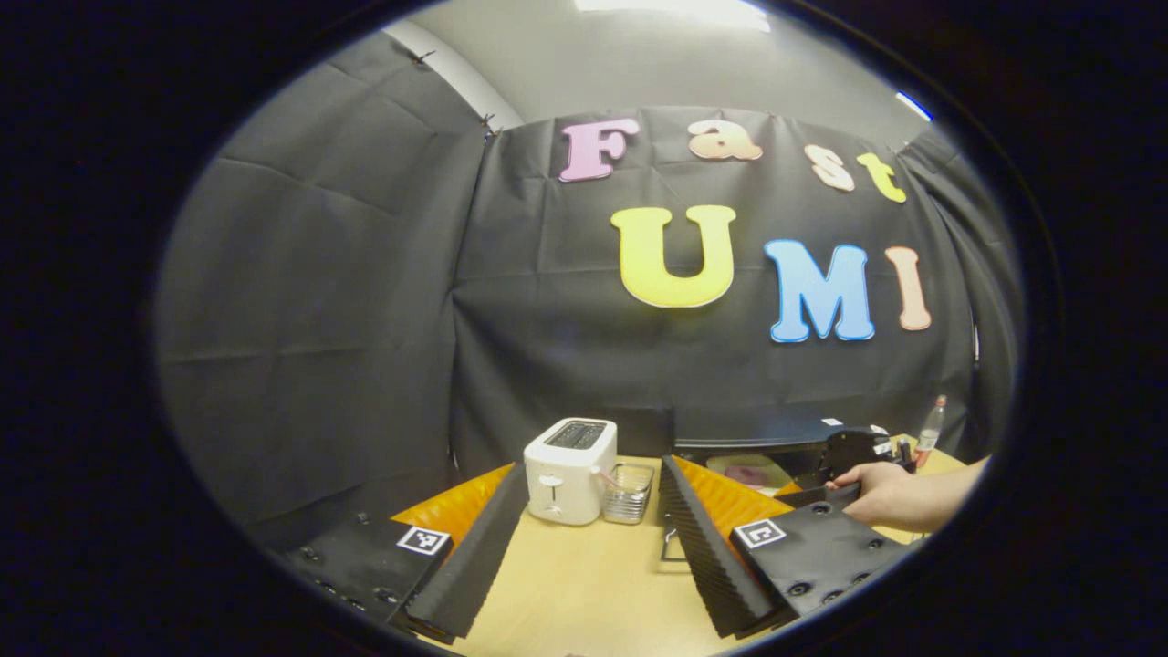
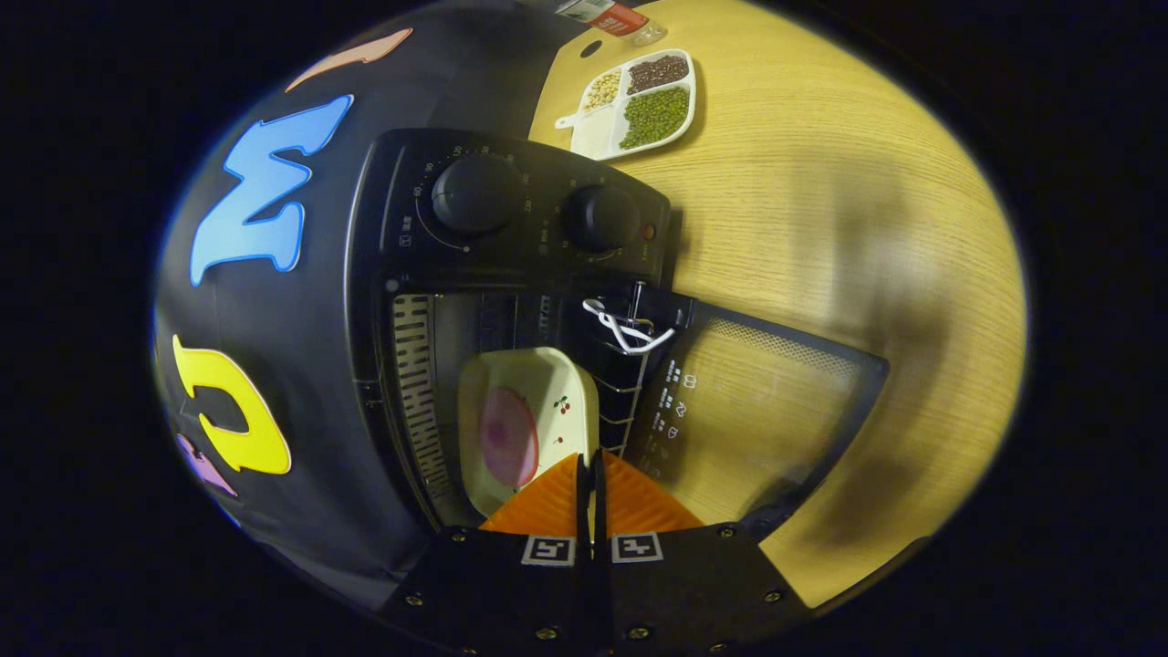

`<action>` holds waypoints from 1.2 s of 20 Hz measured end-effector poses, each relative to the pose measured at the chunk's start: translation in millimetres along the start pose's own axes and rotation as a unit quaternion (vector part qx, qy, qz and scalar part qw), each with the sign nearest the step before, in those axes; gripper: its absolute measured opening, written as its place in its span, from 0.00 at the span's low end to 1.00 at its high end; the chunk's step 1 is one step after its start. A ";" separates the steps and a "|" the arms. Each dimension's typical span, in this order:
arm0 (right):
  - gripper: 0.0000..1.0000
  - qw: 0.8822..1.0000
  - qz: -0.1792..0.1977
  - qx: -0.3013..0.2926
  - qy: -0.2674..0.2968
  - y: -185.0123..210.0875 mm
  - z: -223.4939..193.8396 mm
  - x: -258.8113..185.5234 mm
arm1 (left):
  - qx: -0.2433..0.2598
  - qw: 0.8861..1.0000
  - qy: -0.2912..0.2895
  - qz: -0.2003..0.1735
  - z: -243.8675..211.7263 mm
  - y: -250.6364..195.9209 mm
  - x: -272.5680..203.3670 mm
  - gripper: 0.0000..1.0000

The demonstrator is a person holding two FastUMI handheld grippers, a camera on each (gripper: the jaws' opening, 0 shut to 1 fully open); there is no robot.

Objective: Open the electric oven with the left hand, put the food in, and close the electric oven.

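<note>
At the bottom middle of the right gripper view, the right gripper (image 2: 591, 474) has its two fingers squeezed tight on the near edge of the plate (image 2: 525, 424). The plate with the pink food (image 2: 508, 436) (a round slice, I think) sits partly inside the oven (image 2: 401, 274), in the middle of the frame. The oven door (image 2: 776, 401) hangs wide open to the right. To do this well, push the plate straight in until it is all the way on the rack, then let go and pull back slowly so it does not slide out.

In the left gripper view, the left gripper (image 1: 593, 538) is spread wide at the bottom, holding nothing. A white toaster (image 1: 570, 470) stands just behind it on the table (image 1: 584, 584). A hand (image 1: 881, 493) is at the lower right.
</note>
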State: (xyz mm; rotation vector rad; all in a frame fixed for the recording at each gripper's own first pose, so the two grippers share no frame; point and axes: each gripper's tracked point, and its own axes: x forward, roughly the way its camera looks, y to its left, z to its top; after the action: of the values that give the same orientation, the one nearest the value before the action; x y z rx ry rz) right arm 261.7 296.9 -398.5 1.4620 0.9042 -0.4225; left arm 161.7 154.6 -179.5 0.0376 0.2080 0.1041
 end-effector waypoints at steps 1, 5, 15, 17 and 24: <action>0.01 1.000 0.000 0.004 -0.006 1.5 2.8 5.0 | 0.003 1.000 0.000 0.004 -0.5 2.4 0.4 0.95; 0.02 0.999 0.008 0.025 -0.023 10.6 13.1 21.3 | 0.005 1.000 0.005 0.013 -1.6 8.3 -1.1 0.96; 0.48 0.997 0.075 0.001 -0.002 35.9 4.9 0.8 | 0.008 1.000 -0.006 -0.005 5.7 -14.0 -5.7 0.97; 0.98 0.997 0.081 -0.015 0.005 35.6 4.6 -10.8 | 0.003 1.000 -0.007 -0.011 6.8 -21.0 -7.5 0.98; 0.98 0.992 0.102 -0.067 0.044 29.0 -8.8 -66.3 | 0.001 0.999 -0.020 -0.034 17.4 -47.4 -21.2 0.95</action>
State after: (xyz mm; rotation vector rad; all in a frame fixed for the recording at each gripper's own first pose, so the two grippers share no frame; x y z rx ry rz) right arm 239.8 290.6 -329.3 1.4410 0.8267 -0.1434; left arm 149.5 104.8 -160.4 0.0345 0.1701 0.0360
